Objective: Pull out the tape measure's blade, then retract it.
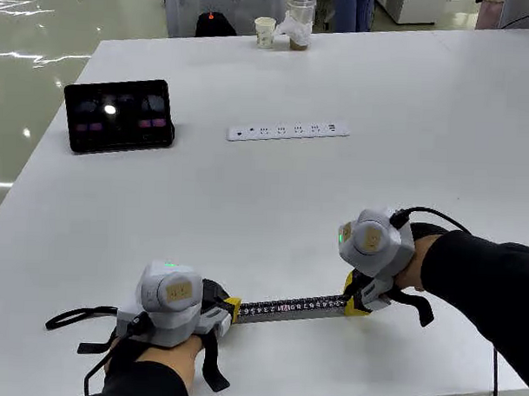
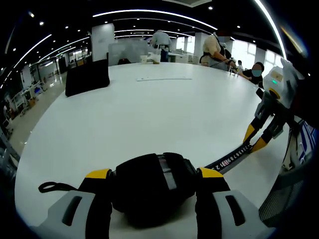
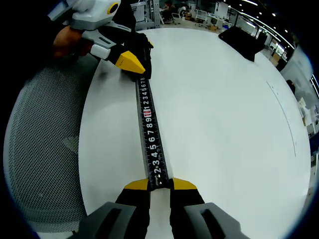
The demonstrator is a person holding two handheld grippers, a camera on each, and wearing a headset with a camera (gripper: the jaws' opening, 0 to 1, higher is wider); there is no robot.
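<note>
The black tape measure case [image 2: 152, 186] sits between the yellow-tipped fingers of my left gripper [image 2: 154, 174], which is shut on it near the table's front edge [image 1: 217, 311]. Its dark blade [image 1: 291, 307] with white numbers runs flat over the white table [image 1: 273, 207] to my right gripper [image 1: 355, 304]. In the right gripper view the blade [image 3: 151, 134] stretches from the case [image 3: 139, 62] down to my right gripper [image 3: 159, 185], which is shut on the blade's end. From the left gripper view the blade [image 2: 234, 158] leads off to the right gripper [image 2: 259, 137].
A black tablet [image 1: 120, 115] stands at the back left. A white power strip [image 1: 289, 130] lies mid-table. Cups [image 1: 288, 29] stand at the far edge. A black strap [image 1: 73, 315] trails left of the case. A grey mesh chair [image 3: 50, 149] sits beside the table edge.
</note>
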